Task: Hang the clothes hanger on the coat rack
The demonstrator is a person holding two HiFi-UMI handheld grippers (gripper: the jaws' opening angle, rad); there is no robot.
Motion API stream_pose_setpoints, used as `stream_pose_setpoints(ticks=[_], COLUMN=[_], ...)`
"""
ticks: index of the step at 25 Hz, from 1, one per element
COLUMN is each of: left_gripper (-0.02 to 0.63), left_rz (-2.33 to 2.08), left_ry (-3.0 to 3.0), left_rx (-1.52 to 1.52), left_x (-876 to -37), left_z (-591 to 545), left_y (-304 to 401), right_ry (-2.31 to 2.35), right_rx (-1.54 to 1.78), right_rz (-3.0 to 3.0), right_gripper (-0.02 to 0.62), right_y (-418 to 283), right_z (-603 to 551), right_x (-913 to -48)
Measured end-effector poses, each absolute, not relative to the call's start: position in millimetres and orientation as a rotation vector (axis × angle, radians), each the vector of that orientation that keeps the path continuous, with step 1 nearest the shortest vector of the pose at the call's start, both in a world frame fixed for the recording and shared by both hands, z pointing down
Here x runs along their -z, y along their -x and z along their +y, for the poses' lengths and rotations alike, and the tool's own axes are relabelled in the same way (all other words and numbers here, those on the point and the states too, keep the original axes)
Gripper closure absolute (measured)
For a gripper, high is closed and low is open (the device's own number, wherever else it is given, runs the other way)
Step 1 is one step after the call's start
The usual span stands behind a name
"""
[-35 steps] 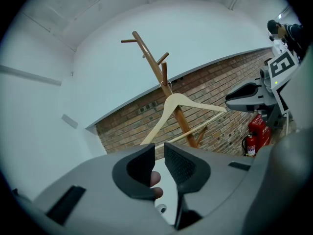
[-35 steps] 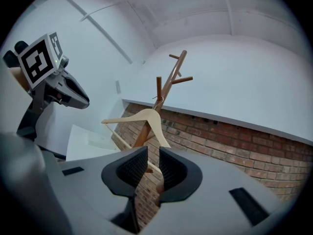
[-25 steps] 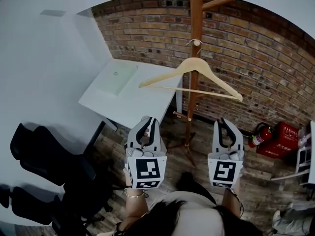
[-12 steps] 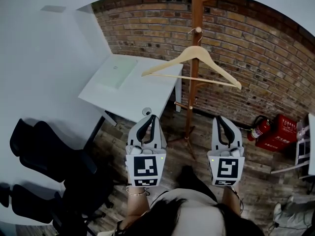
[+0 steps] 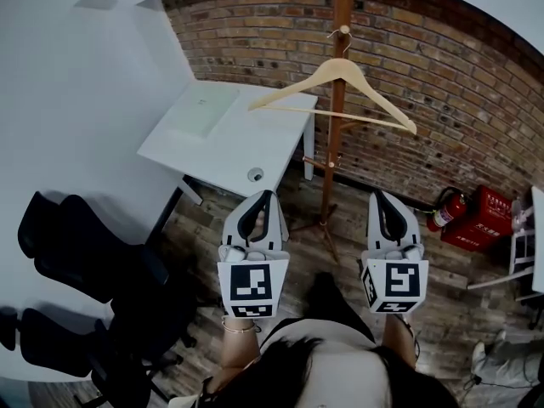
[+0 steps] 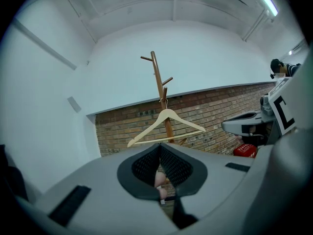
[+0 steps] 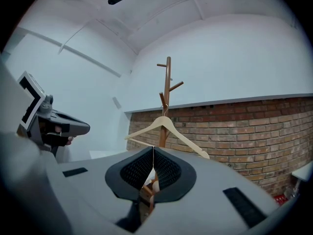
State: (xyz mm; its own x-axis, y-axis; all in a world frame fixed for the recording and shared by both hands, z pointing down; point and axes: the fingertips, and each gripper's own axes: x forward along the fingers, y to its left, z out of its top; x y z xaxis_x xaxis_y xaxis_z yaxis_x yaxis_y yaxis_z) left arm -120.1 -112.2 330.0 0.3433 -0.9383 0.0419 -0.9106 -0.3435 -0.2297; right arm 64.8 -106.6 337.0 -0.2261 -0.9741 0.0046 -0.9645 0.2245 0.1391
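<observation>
The wooden clothes hanger (image 5: 340,65) hangs in the upper middle of the head view, its hook seemingly over a short peg of the coat rack (image 5: 334,164), though the contact is too small to confirm. It tilts, its right end lower. Behind stands a brick wall (image 5: 425,75). A white tabletop (image 5: 246,155) lies to the left. Lower in the frame, well apart from the hanger, the left gripper (image 5: 263,195) and right gripper (image 5: 380,195) each have jaws pressed together on nothing. A red fire extinguisher (image 5: 446,211) sits at right.
</observation>
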Motion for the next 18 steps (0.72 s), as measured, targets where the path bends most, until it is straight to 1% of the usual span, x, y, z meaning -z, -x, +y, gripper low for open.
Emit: stream_pose_setpoints(ticks=[12, 18], left_gripper=[0.595, 0.595], left_rz=[1.707, 1.654], left_ry=[2.546, 2.568], left_rx=[0.189, 0.232], left_x=[-340.5, -343.9], left_z=[-75.7, -57.2], left_y=[104.6, 94.8], right_ry=[-1.911, -1.921], right_rx=[0.053, 0.027], right_rz=[-2.414, -2.395], right_gripper=[0.558, 0.558], right_y=[-70.9, -75.2], right_z=[-70.9, -51.4], right_x=[-342.2, -347.4])
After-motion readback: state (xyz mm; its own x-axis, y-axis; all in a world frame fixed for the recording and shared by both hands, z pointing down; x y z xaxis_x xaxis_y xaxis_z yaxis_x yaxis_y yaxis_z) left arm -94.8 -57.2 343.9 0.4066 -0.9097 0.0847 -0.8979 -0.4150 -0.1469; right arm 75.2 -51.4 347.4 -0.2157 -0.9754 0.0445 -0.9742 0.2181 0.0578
